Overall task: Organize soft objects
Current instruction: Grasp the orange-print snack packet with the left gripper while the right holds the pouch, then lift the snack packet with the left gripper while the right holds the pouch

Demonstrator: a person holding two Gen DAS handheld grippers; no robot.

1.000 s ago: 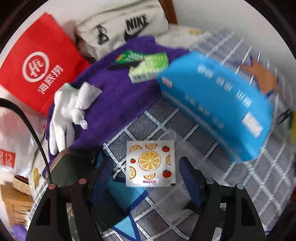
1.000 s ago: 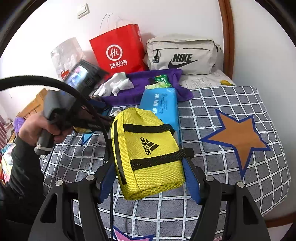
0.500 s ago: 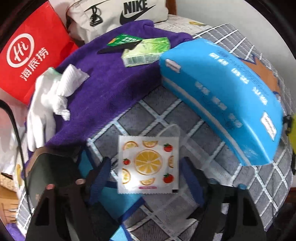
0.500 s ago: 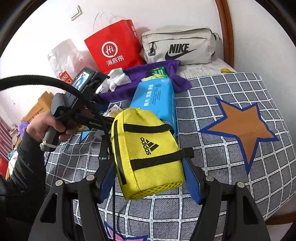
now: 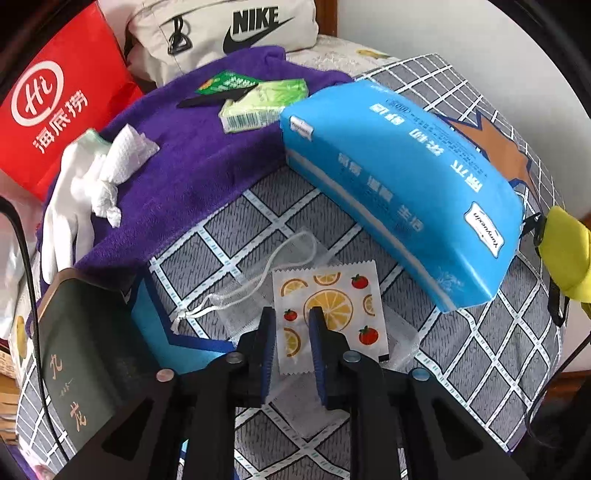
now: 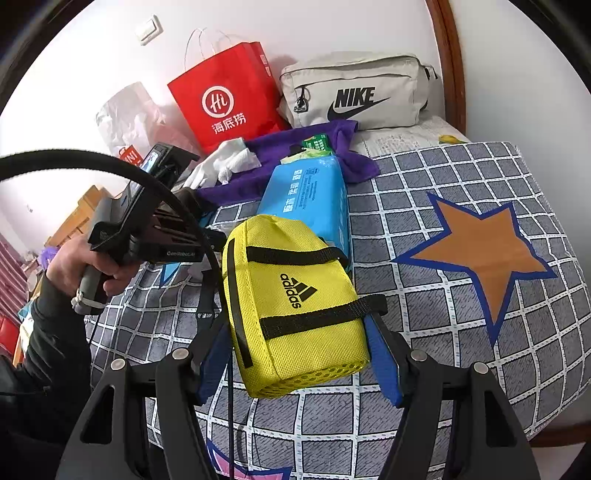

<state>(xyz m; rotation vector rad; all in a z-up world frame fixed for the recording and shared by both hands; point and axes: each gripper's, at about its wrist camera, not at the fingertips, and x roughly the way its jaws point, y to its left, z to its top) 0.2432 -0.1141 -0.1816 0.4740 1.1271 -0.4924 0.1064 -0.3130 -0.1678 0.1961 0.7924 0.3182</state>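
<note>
A white packet printed with oranges and tomatoes (image 5: pixel 332 306) lies flat on the checked bedspread (image 5: pixel 461 362), partly on a clear mesh drawstring pouch (image 5: pixel 236 302). My left gripper (image 5: pixel 291 332) points down over the packet's near left part. Its jaws are closing to a narrow gap, with a strip of the packet between the blue pads, still lying flat. My right gripper (image 6: pixel 299 354) is shut on a yellow Adidas pouch (image 6: pixel 295 295), held just above the bed. That pouch also shows at the right edge of the left wrist view (image 5: pixel 565 254).
A blue tissue pack (image 5: pixel 399 184) lies just beyond the packet. Behind it a purple towel (image 5: pixel 177 166) carries white gloves (image 5: pixel 70 206) and a green pack (image 5: pixel 262 103). A red paper bag (image 5: pixel 55 99) and a beige Nike bag (image 5: pixel 229 29) stand at the wall. A dark box (image 5: pixel 81 350) sits left.
My left gripper has come closer over the fruit packet and its jaws have narrowed from wide around it to a small gap. The right gripper still holds the yellow pouch, unmoved.
</note>
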